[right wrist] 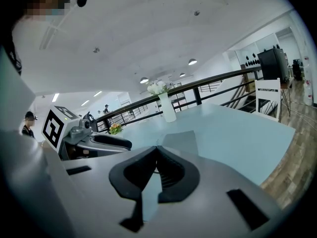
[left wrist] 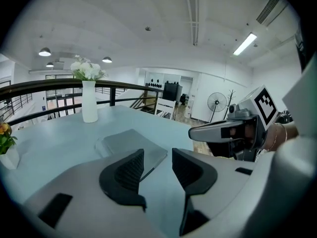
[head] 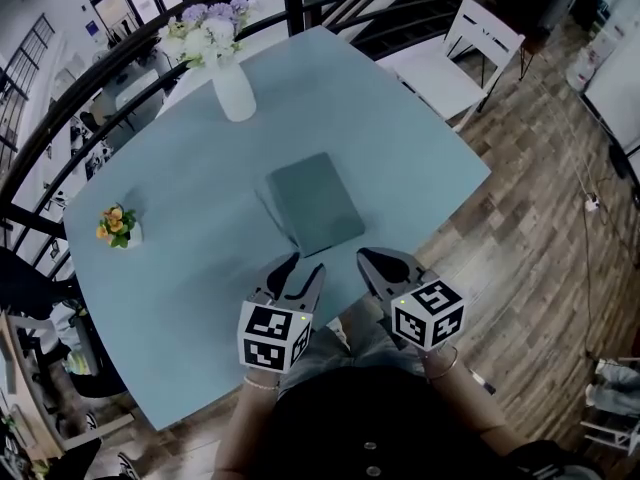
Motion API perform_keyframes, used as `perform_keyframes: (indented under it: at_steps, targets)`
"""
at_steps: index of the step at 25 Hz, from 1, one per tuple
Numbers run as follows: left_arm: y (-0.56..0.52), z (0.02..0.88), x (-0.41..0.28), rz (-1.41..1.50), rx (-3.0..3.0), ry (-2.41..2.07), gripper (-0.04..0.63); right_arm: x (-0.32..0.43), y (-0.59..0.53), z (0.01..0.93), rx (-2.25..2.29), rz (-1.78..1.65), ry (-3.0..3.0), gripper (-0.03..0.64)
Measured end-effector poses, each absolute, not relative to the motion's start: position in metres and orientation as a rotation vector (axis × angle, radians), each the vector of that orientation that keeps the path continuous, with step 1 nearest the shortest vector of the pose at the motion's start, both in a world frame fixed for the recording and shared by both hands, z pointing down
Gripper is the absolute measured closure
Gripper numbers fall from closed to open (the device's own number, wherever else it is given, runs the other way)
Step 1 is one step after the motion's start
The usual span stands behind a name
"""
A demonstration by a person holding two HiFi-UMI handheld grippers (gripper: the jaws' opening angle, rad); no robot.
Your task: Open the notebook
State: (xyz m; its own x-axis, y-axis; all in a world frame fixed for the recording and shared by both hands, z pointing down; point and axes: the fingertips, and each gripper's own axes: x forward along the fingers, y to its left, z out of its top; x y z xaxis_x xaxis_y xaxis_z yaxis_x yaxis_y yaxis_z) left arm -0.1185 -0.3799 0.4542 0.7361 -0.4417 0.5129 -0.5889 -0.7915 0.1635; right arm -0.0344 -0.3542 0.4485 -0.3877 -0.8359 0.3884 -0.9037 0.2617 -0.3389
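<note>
Notebook point(head: 315, 205) closed; left gripper point(head: 305, 264) jaws apart, right gripper point(head: 368, 260) jaws together

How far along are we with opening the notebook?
Nothing is done yet: the notebook lies closed on the table. Nothing is in hand: the left tongs are open and empty, the right tongs shut on nothing, both close to its near edge. Remaining: grip the cover and lift it.

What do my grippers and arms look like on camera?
The left gripper and right gripper are grey with black ribbed fingers, each carrying a white cube with black square markers. A bracelet circles each wrist; the top worn is black.
</note>
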Motion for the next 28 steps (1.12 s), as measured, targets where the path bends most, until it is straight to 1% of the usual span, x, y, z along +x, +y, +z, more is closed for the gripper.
perform_keyframes:
  at_steps: [8, 14, 28]
  targets:
    - [-0.39, 0.463, -0.12, 0.682, 2.58, -0.842, 0.417, -0.032, -0.37, 0.453, 1.616, 0.792, -2.408, 0.609]
    - [-0.404, 0.472, -0.108, 0.69, 2.53, -0.881, 0.417, -0.038, -0.381, 0.467, 1.483, 0.813, -2.439, 0.609]
    - [-0.428, 0.488, -0.063, 0.805, 2.52, -0.865, 0.413, 0.011, -0.412, 0.48, 1.459, 0.87, -2.434, 0.609]
